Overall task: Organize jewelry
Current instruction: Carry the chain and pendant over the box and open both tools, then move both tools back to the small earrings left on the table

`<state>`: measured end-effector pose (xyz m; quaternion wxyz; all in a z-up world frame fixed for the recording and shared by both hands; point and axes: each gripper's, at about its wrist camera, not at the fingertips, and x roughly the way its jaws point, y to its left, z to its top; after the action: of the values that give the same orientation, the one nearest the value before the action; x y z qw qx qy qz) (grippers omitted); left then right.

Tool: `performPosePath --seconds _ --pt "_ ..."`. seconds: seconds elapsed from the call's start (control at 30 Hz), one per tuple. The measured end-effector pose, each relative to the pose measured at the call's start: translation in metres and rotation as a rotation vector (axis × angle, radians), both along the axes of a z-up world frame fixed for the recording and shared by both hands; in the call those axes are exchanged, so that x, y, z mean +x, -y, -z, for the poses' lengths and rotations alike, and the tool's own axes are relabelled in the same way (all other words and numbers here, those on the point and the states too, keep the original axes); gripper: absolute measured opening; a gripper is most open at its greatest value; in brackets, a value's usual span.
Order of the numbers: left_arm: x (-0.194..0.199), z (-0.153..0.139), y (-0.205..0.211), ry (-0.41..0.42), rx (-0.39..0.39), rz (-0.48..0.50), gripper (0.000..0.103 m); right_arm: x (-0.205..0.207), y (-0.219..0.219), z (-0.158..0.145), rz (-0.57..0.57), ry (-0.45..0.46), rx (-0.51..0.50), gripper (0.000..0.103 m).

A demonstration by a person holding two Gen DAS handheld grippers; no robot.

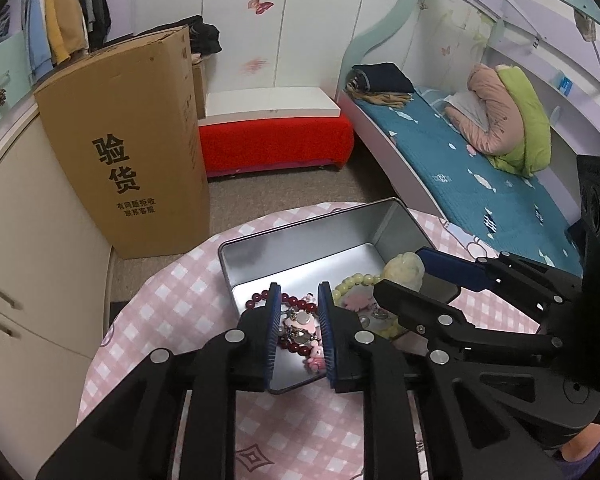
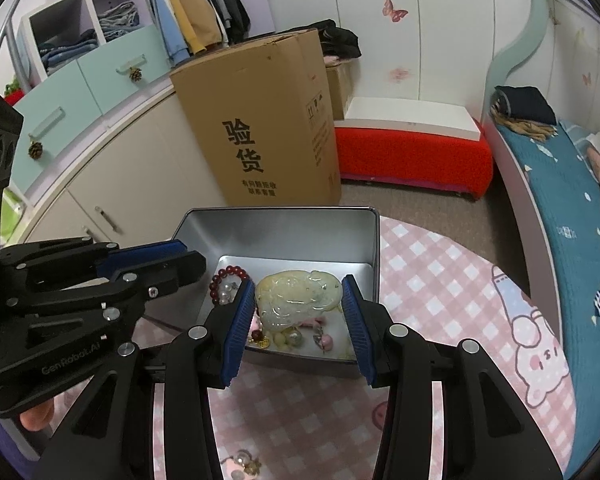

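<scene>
Left gripper point(image 1: 299, 300) slightly apart over red bead bracelet point(image 1: 296, 303) in tin point(image 1: 300, 236) on desk; right gripper point(image 2: 298, 292) half-open, pads flanking jade pendant point(image 2: 296, 296), grip unclear; lower gently, avoid tangling w/ charms.

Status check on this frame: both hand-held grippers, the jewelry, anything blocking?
Left hand-held gripper open over the red bead bracelet in the metal tin. Right hand-held gripper shut on the jade pendant. One loose charm on the tablecloth. Nothing blocking.

Round table in pink checked cloth point(image 2: 440, 280), open metal tin point(image 2: 284, 232) on it.
</scene>
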<state>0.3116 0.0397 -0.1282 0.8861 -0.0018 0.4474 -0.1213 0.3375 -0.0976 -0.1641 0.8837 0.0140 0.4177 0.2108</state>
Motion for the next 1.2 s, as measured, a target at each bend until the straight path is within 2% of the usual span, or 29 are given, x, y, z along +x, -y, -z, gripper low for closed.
performPosePath --seconds 0.2,0.4,0.67,0.87,0.97,1.2 --pt "-0.003 -0.003 -0.004 0.007 -0.001 -0.011 0.019 0.0 -0.003 0.001 -0.001 -0.002 -0.002 0.044" --pt "-0.008 -0.007 -0.006 0.016 -0.001 -0.03 0.032 -0.001 -0.003 0.002 0.005 -0.005 0.002 0.045" --pt "-0.023 -0.015 -0.005 0.029 -0.008 -0.034 0.032 -0.02 0.005 -0.016 0.01 0.035 0.009 0.045" --pt "-0.053 -0.02 0.0 0.044 -0.03 -0.018 0.032 -0.055 0.028 -0.03 0.023 0.075 0.003 0.045" --pt "-0.07 -0.013 0.003 0.035 -0.04 -0.004 0.032 -0.077 0.037 -0.02 0.016 0.054 -0.016 0.045" --pt "-0.104 0.014 -0.005 -0.024 -0.072 -0.048 0.032 -0.12 0.034 0.037 -0.048 -0.047 -0.058 0.045"
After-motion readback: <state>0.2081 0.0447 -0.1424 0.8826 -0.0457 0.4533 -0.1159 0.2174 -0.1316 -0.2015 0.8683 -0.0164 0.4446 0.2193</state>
